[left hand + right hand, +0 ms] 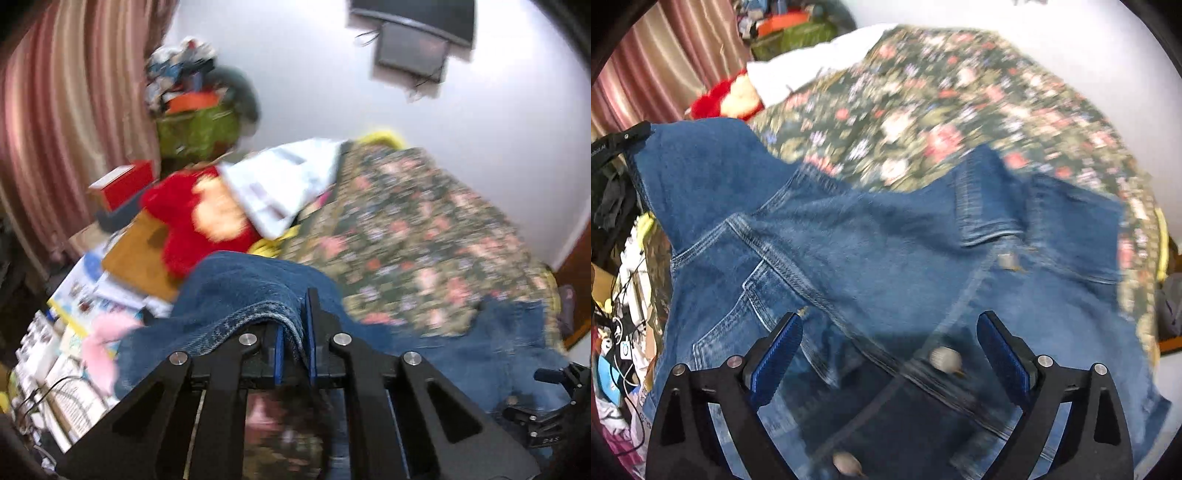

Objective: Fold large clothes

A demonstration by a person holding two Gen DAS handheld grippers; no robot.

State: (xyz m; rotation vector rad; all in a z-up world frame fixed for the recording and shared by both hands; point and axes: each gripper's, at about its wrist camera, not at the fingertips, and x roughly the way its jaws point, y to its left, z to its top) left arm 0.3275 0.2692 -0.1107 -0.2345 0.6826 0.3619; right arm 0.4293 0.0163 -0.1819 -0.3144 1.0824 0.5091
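Note:
A blue denim jacket (868,240) lies spread on a bed with a floral cover (942,92), its collar (986,206) and pale buttons (945,360) facing up. In the left wrist view my left gripper (295,317) is shut on a stitched edge of the jacket (236,288), and the cloth is lifted and draped over the left finger. In the right wrist view my right gripper (890,321) is open, pointing down at the jacket's buttoned front. Its blue pads (775,354) stand wide apart on either side of a button and grip nothing.
A red plush toy (192,221) and a white bag or pillow (284,184) sit at the bed's far left. Beyond them are a green bag piled with clutter (199,129), boxes (85,288) and a pink curtain (55,110). A dark screen (410,48) hangs on the white wall.

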